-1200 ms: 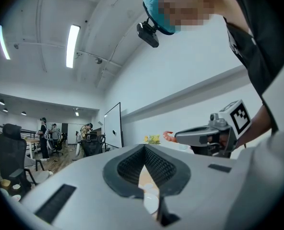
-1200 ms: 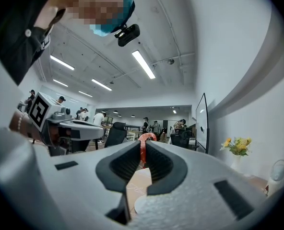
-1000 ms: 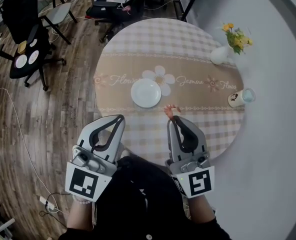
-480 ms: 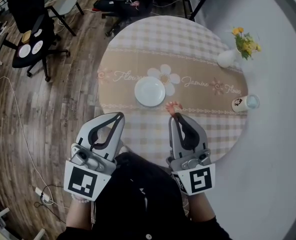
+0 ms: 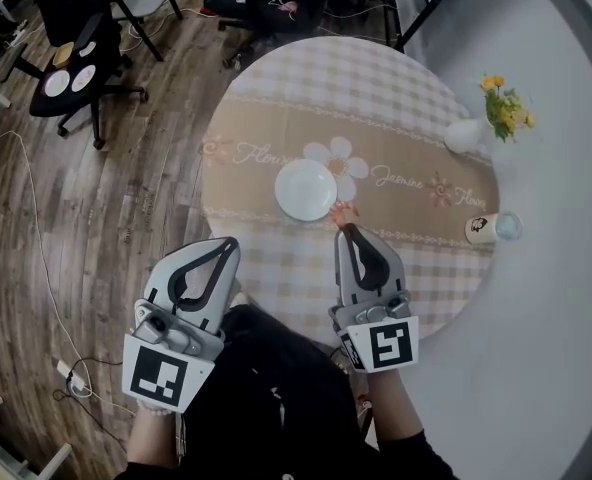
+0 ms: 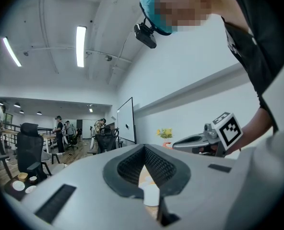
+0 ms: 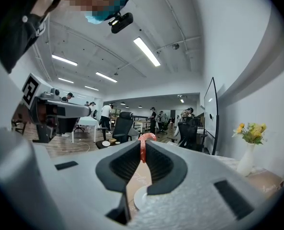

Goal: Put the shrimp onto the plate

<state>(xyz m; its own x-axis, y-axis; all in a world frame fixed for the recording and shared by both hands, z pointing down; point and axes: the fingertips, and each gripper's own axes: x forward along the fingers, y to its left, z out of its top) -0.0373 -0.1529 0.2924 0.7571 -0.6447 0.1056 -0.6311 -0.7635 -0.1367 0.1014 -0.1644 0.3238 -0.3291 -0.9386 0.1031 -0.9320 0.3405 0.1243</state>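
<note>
The right hand-held gripper (image 5: pixel 346 230) pinches the shrimp (image 5: pixel 343 212) at its jaw tips, just beside the plate (image 5: pixel 306 190) — the carry looks nearly done. Next it needs to ease over the plate, then let go. The left hand-held gripper (image 5: pixel 226 248) is closed and empty.

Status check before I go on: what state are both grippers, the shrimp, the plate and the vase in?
Right gripper: shut on the shrimp.
Shrimp: pinched at the jaw tips, beside the plate's rim, not yet on the plate.
Left gripper: shut, holding nothing.
Plate: lying flat, empty.
Vase: upright, with yellow flowers in it.
</note>
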